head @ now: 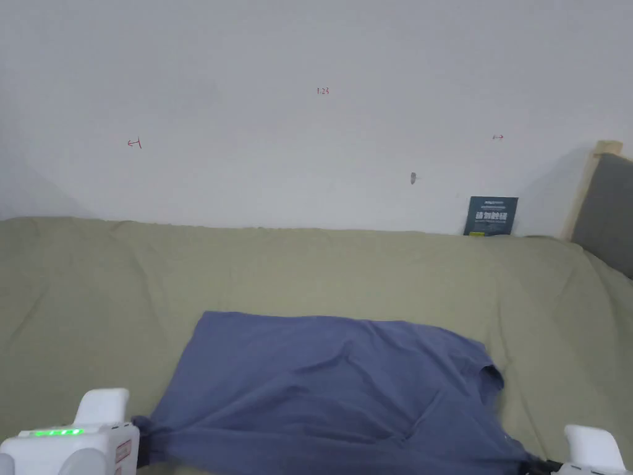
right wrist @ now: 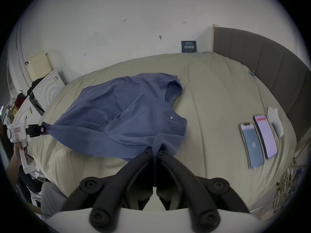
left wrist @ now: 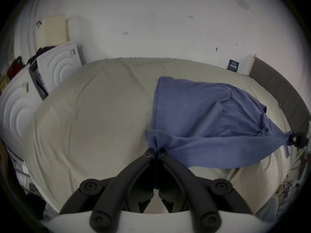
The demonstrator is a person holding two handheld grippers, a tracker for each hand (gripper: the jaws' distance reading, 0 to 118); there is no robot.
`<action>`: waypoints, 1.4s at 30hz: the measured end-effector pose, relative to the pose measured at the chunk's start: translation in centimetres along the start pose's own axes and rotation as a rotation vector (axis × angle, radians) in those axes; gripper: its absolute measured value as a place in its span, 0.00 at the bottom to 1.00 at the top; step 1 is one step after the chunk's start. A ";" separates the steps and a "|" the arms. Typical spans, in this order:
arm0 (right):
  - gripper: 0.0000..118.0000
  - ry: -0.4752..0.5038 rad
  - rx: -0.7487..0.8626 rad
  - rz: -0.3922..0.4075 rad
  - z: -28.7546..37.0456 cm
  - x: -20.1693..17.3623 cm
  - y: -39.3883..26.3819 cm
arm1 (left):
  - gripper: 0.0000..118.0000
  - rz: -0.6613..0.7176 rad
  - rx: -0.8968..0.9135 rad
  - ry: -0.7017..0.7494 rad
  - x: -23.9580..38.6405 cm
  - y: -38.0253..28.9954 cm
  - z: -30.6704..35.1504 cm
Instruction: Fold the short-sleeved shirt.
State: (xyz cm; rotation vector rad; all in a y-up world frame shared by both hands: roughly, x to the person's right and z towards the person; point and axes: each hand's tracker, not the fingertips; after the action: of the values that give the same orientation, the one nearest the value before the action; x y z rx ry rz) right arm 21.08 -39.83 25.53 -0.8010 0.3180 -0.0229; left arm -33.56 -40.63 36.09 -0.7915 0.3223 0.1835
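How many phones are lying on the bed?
2, side by side on the bed, to the right of the blue shirt: one phone nearer the shirt, the other phone beside a white object.

The bed (right wrist: 210, 85) lies bare left of and behind the blue shirt (right wrist: 121, 108) — open room there. To the right, two phones (right wrist: 259, 142) and a white object (right wrist: 275, 120), perhaps a controller, lie side by side near the grey headboard (right wrist: 269, 61), which closes that side.
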 end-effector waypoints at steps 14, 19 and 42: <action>0.01 0.021 -0.133 0.020 5.1 1.4 -9.4 | 0.00 0.020 -0.092 -0.023 -2.2 -10.4 7.3; 0.01 0.018 -0.153 0.017 4.0 1.2 -8.9 | 0.00 0.061 -0.116 -0.028 -2.7 -10.7 6.3; 0.59 -0.086 -0.060 0.007 7.3 4.8 -6.4 | 0.46 0.066 -0.065 -0.038 -2.9 -9.1 10.7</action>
State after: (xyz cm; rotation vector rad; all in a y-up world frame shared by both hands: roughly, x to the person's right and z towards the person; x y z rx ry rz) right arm 28.36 -39.84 33.47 -0.8575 0.2408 0.0275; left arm -31.47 -39.24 50.24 -0.8412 0.3081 0.2712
